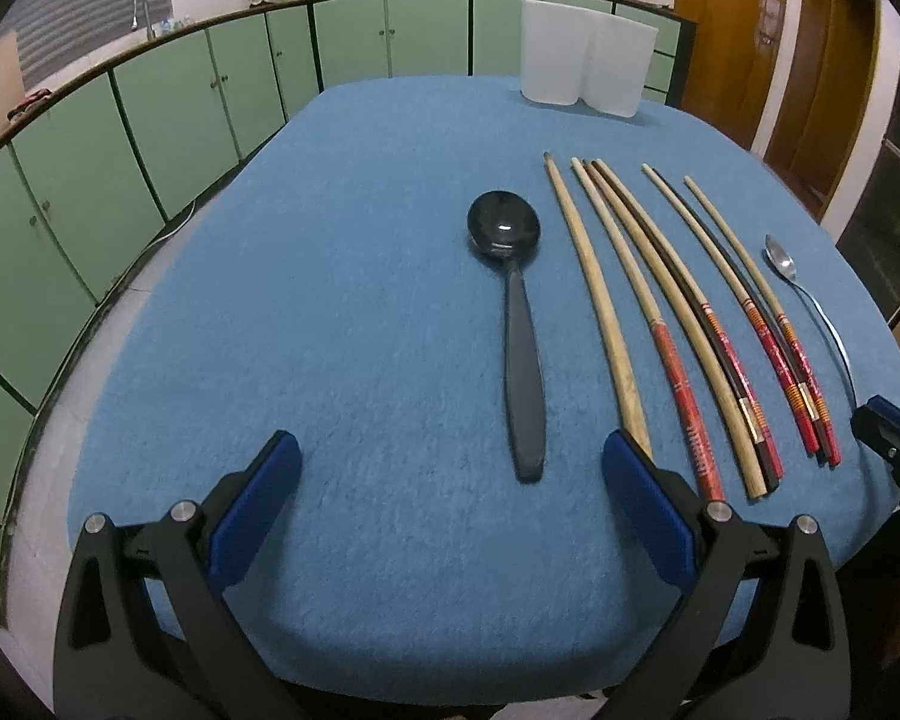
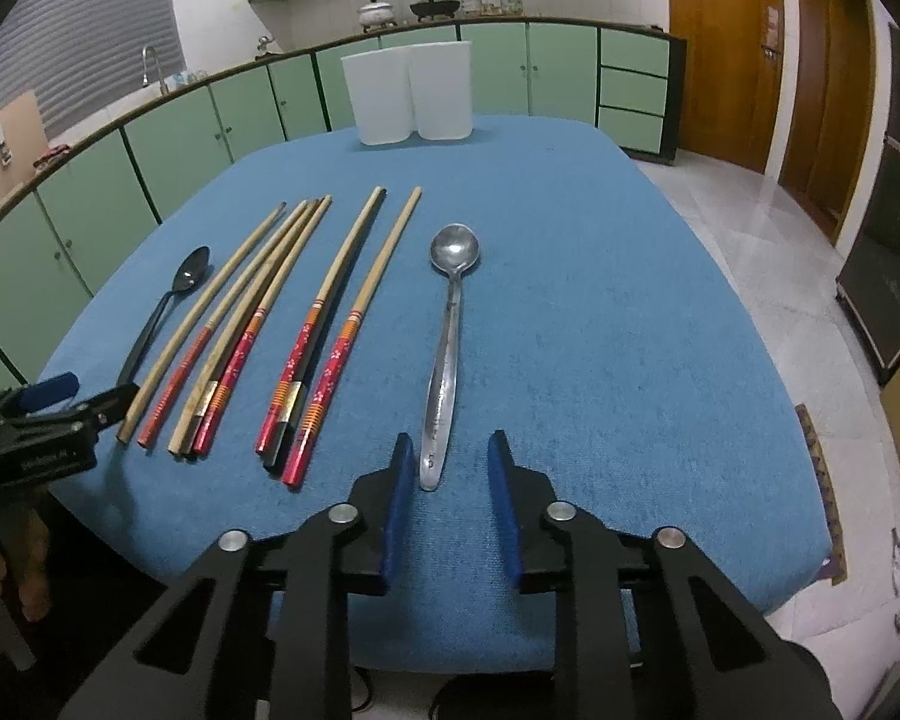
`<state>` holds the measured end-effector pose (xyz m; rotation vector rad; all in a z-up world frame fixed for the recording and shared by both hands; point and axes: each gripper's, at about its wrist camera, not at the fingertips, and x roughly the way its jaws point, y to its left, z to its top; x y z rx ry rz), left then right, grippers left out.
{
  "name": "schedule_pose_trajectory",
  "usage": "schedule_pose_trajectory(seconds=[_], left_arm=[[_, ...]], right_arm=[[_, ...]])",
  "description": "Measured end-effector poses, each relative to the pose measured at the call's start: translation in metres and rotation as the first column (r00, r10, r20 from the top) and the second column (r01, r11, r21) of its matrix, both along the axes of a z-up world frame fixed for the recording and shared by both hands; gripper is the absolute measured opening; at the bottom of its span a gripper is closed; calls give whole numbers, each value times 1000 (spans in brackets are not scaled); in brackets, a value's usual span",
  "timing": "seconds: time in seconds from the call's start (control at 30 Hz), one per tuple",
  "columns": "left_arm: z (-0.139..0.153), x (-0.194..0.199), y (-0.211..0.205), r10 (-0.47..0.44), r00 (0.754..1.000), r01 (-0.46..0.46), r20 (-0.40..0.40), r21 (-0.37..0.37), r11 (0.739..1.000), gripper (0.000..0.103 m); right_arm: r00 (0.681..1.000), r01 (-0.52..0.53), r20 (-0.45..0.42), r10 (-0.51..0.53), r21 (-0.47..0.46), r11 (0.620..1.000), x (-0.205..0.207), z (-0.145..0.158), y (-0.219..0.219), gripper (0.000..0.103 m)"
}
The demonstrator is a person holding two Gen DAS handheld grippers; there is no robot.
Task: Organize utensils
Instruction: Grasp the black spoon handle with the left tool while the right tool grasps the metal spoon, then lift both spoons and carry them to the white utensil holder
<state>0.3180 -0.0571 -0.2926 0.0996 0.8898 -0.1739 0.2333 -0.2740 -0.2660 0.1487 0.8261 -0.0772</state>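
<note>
While the right gripper [image 2: 447, 450] hangs low at the bottom centre of the right wrist view, its blue-padded jaws stand narrowed on either side of the handle end of the long silver metal spoon [image 2: 447, 354], not yet pressing on it as far as can be seen. That spoon lies lengthwise on the blue cloth-covered table [image 2: 600, 312], bowl toward the upper part of the frame. Just left of it lie the wooden and red-patterned chopsticks [image 2: 270, 330], and further left the black plastic spoon [image 2: 168, 306]. At the top centre stand two white plastic holders [image 2: 414, 93], probably where the utensils go.

Seen from the left wrist, the left gripper [image 1: 450, 480] is spread wide, empty, with the black spoon's handle tip just ahead of it.

To grip the silver spoon well, centre the pads on the handle, close squarely so the thin metal does not twist, and lift clear of the chopsticks.
</note>
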Motion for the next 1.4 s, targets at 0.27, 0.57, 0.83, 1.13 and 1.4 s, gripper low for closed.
schedule_pose_trajectory(seconds=[0.27, 0.57, 0.83, 1.13, 1.4], left_arm=[[6, -4, -2, -22, 999, 24, 43, -45, 999, 43], [12, -3, -4, -67, 997, 70, 23, -108, 992, 12], [50, -4, -1, -64, 995, 74, 70, -146, 987, 12], [91, 18, -4, -93, 990, 111, 107, -167, 980, 12], [113, 46, -7, -137, 986, 153, 96, -182, 971, 12]], right_arm=[[1000, -5, 9, 4, 16, 1000, 0, -1, -2, 10], [1000, -3, 13, 3, 34, 999, -1, 5, -4, 9], [996, -5, 90, 1, 43, 999, -1, 45, -7, 9], [991, -35, 132, 32, 20, 999, 25, 85, -13, 9], [992, -93, 82, 93, -2, 996, 59, 108, -22, 8]])
